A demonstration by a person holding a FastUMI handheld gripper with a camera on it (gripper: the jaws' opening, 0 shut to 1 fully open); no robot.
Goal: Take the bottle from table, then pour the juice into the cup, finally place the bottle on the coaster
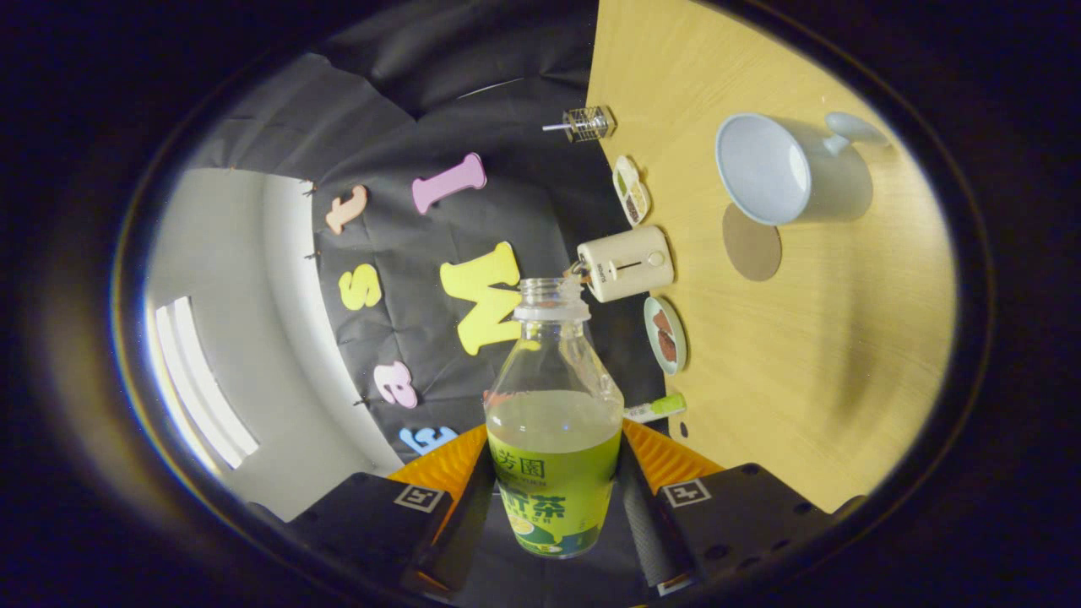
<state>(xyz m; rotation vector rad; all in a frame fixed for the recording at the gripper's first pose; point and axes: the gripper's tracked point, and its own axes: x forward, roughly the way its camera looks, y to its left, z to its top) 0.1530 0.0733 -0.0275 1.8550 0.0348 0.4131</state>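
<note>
My gripper is shut on a clear plastic bottle, with both fingers pressing on its green-labelled lower body. The bottle has no cap, and yellow-green juice fills about its lower half. The whole scene is rolled sideways, so the wooden table stands to the right of the bottle. On it, beyond the fingers and to the right, a pale blue cup with a handle shows its empty inside. A round brown coaster lies just beside the cup, nearer the bottle. The bottle's mouth points past a cream appliance, away from the cup.
Along the table's back edge by the black wall stand a cream box-shaped appliance, a small dish with brown pieces, a two-part dish, a clear glass holder and a green-capped marker.
</note>
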